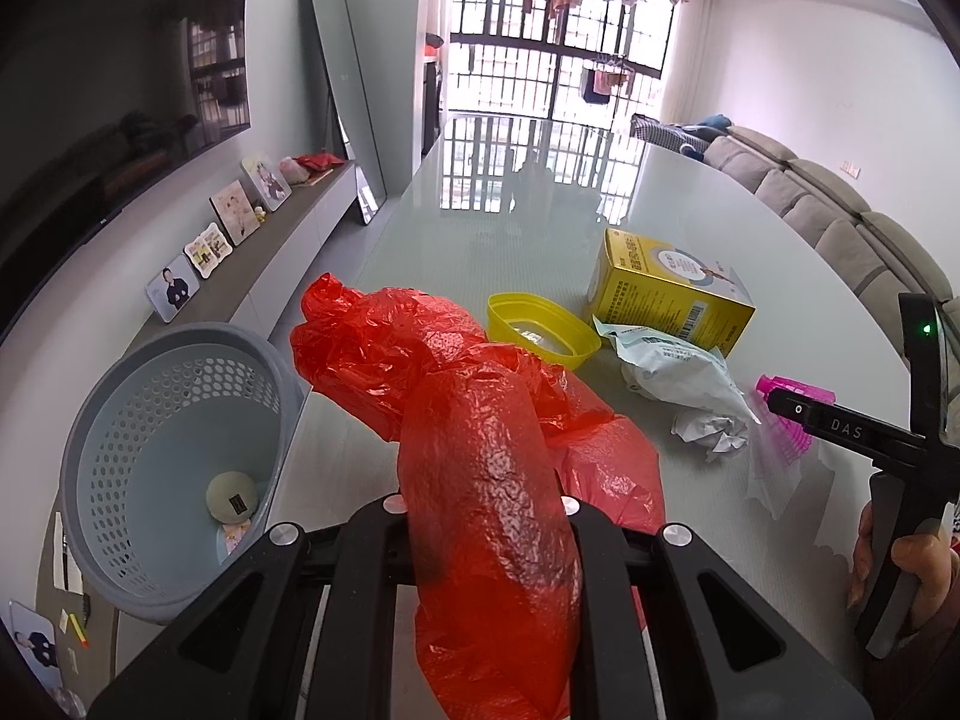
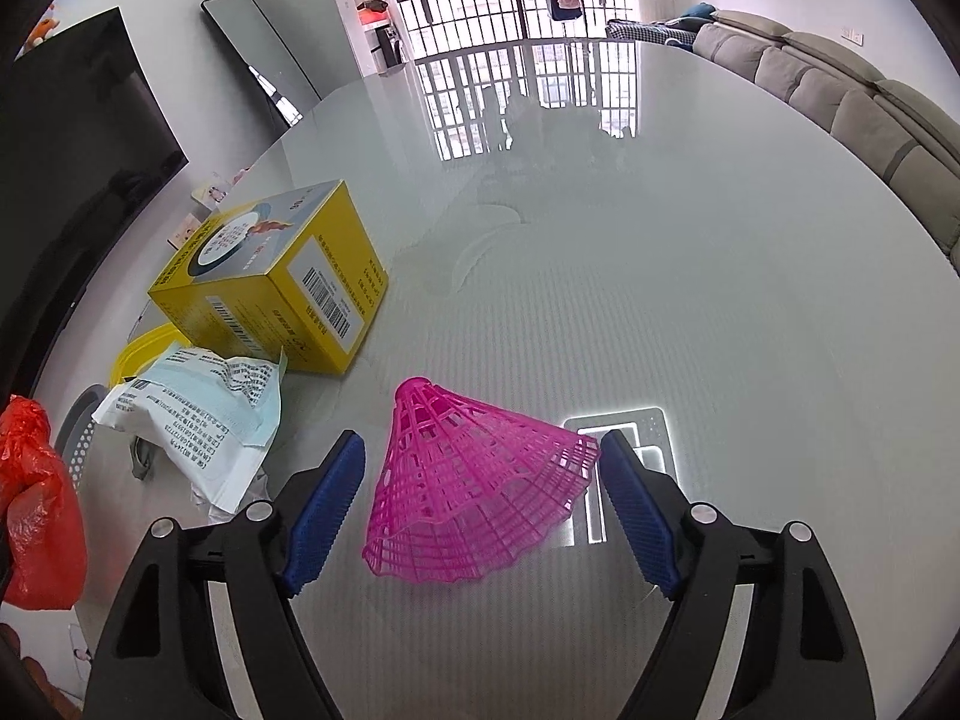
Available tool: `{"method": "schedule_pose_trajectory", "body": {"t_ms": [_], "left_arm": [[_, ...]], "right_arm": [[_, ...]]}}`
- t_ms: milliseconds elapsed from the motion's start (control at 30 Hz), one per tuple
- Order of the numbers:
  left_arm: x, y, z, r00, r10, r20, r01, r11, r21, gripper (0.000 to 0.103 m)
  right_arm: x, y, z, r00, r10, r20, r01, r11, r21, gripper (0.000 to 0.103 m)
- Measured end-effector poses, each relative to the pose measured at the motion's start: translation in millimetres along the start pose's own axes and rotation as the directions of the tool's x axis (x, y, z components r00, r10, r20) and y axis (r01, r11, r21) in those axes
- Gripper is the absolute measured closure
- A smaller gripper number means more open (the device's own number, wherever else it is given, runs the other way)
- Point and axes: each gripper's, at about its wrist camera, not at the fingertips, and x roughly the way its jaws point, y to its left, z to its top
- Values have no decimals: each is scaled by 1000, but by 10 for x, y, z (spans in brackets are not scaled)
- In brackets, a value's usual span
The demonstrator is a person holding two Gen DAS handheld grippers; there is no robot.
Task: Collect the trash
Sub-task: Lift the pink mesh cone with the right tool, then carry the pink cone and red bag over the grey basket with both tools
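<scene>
My left gripper [image 1: 483,501] is shut on a crumpled red plastic bag [image 1: 474,420], which bulges up between its fingers and hides the tips. The bag hangs near the table's left edge, beside a grey perforated basket [image 1: 120,420] holding a pale round item [image 1: 232,497]. My right gripper [image 2: 480,498] stands open over the table, its blue pads [image 2: 327,510] either side of a pink plastic shuttlecock [image 2: 474,498] lying on its side, not pressing it. The same bag [image 2: 36,510] shows at the left edge of the right wrist view.
On the glass table [image 1: 510,210] lie a yellow box [image 1: 666,291], a yellow lid [image 1: 540,330], a white printed packet [image 1: 678,372] and crumpled paper [image 1: 711,432]. The box [image 2: 270,282] and packet [image 2: 198,420] sit left of the shuttlecock. A grey sofa [image 2: 840,96] runs along the right.
</scene>
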Motion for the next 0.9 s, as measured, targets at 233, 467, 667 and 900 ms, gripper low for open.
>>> {"method": "schedule_pose_trajectory", "body": {"t_ms": [233,467,667,900], "left_arm": [[6,-11,-1,1000,1,-1,-1,1000,1,90],[-5,-6,-8,1000,6,4,-6,1000,3,90],[-102,32,-37,1000,10,18,-10,1000,1,90],[-226,117,-96,999,25,30,-25,1000,-2,90]], "right_arm": [[24,163,-29,998,-59,7,59,993,-97,32],[-30,193,-65,998,-50,25,53,992,-114,48],[-253,193,-193,998,-37,44,41,995,-96,51],[-601,358,-396,998,0,71,9,993,-121,51]]}}
